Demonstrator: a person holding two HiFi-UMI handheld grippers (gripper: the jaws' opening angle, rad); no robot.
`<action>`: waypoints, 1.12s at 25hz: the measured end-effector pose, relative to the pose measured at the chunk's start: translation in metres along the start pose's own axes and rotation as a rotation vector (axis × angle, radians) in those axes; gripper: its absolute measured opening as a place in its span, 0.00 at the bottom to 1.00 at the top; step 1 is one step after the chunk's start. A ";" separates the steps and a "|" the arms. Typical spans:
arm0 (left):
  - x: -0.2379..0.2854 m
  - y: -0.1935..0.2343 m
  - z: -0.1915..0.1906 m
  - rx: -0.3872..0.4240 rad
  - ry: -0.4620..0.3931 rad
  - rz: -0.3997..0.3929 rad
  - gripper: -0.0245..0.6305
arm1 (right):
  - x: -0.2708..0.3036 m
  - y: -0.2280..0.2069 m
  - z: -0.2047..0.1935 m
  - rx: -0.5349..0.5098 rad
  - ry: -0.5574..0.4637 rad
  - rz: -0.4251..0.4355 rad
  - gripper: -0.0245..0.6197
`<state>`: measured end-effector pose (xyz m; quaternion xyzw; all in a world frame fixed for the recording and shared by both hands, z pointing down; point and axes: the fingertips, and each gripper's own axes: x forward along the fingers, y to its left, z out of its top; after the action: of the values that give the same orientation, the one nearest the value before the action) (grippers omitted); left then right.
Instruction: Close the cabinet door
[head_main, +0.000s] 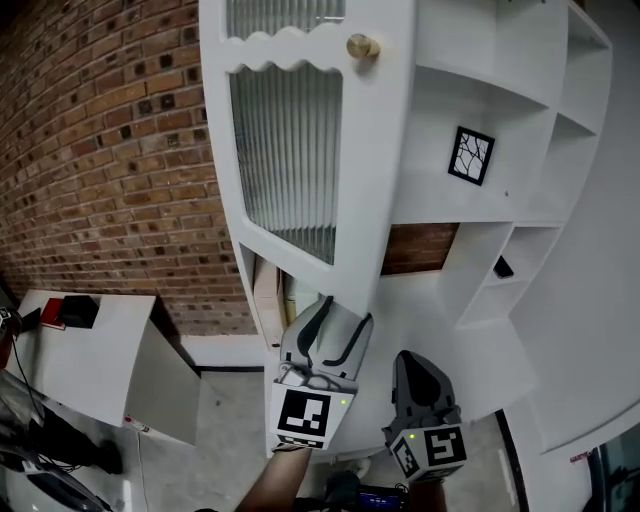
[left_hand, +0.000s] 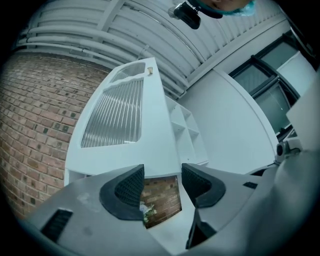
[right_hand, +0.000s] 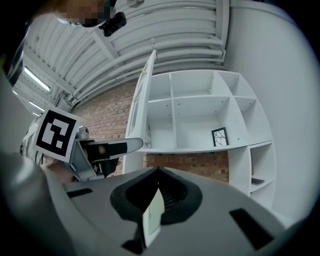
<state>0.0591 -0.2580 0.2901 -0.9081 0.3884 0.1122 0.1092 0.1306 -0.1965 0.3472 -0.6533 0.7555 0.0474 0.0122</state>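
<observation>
Mostly white cabinet (head_main: 500, 90) against brick wall (head_main: 110, 150)

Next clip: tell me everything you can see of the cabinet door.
The cabinet door is white, seemingly painted wood, with a ribbed glass panel under a scalloped edge and a round brass knob. It stands swung open, away from the white shelves. The left gripper, jaws apart, sits at its lower corner; whether it touches the door cannot be told.

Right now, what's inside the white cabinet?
A black-framed picture stands on one shelf; a dark flat object lies in a lower right cubby. The open door covers part of the left side.
</observation>
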 end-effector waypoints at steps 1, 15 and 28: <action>0.007 0.000 -0.002 0.000 0.002 -0.005 0.40 | 0.002 -0.004 0.000 -0.001 0.002 -0.005 0.04; 0.078 0.037 -0.010 0.061 -0.044 0.060 0.24 | 0.036 -0.048 -0.016 0.015 0.039 -0.056 0.04; 0.097 0.045 -0.014 0.037 -0.067 0.059 0.22 | 0.068 -0.055 -0.027 0.049 0.059 -0.019 0.04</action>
<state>0.0932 -0.3590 0.2704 -0.8898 0.4133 0.1383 0.1354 0.1760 -0.2732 0.3658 -0.6611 0.7502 0.0096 0.0063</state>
